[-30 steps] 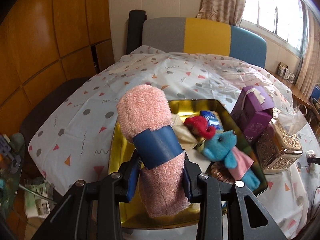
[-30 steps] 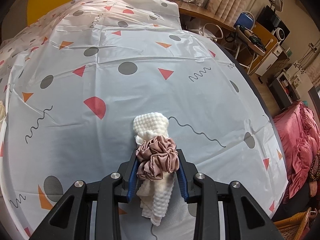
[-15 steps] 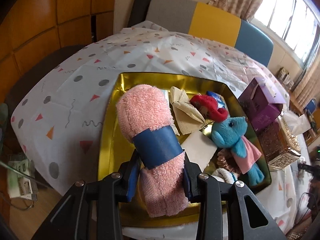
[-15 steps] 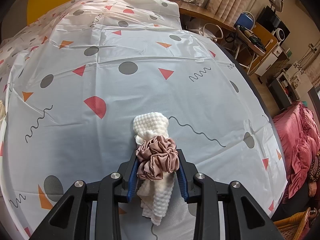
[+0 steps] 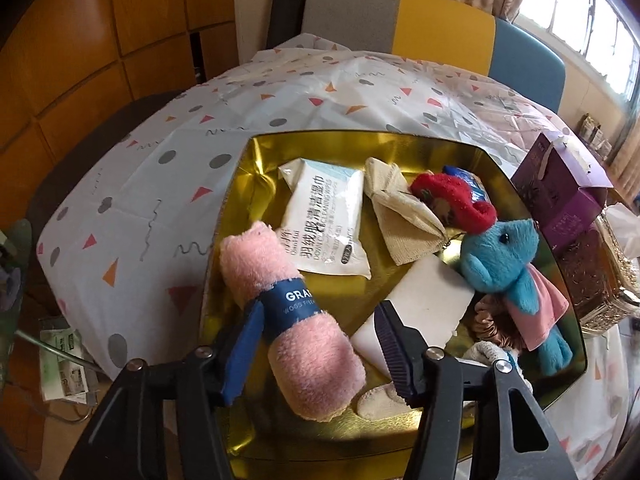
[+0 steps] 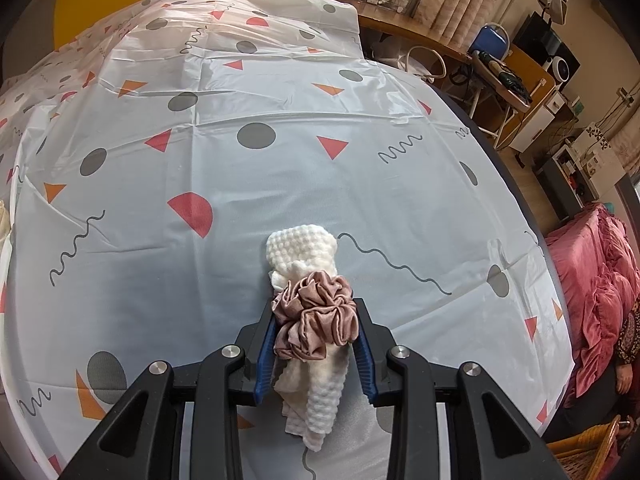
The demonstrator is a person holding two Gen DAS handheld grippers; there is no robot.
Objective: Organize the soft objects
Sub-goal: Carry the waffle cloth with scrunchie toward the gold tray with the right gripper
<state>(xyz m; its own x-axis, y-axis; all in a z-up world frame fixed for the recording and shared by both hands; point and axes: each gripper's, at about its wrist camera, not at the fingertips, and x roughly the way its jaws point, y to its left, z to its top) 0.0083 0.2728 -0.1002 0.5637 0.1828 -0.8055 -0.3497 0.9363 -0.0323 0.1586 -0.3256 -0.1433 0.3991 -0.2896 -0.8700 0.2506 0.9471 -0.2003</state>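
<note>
In the left wrist view a rolled pink towel (image 5: 296,320) with a blue paper band lies tilted in the gold tray (image 5: 256,152), between the jaws of my left gripper (image 5: 320,340). The jaws stand wide apart and the right one is off the towel. The tray also holds a wipes pack (image 5: 324,220), a beige cloth (image 5: 400,208), a red plush (image 5: 452,200), a blue plush toy (image 5: 504,264) and a white pad (image 5: 424,304). In the right wrist view my right gripper (image 6: 316,344) is shut on a white rolled towel (image 6: 304,252) bound by a mauve scrunchie (image 6: 320,320), over the tablecloth.
A purple box (image 5: 560,192) and a gold tissue box (image 5: 600,280) stand right of the tray. A patterned tablecloth (image 6: 280,140) covers the table. A multicoloured chair back (image 5: 440,36) is at the far side. Furniture and a pink bed (image 6: 600,280) lie beyond the table's right edge.
My left gripper moved over the tray and opened, letting the pink towel go into the tray's near left part. The right gripper has not moved.
</note>
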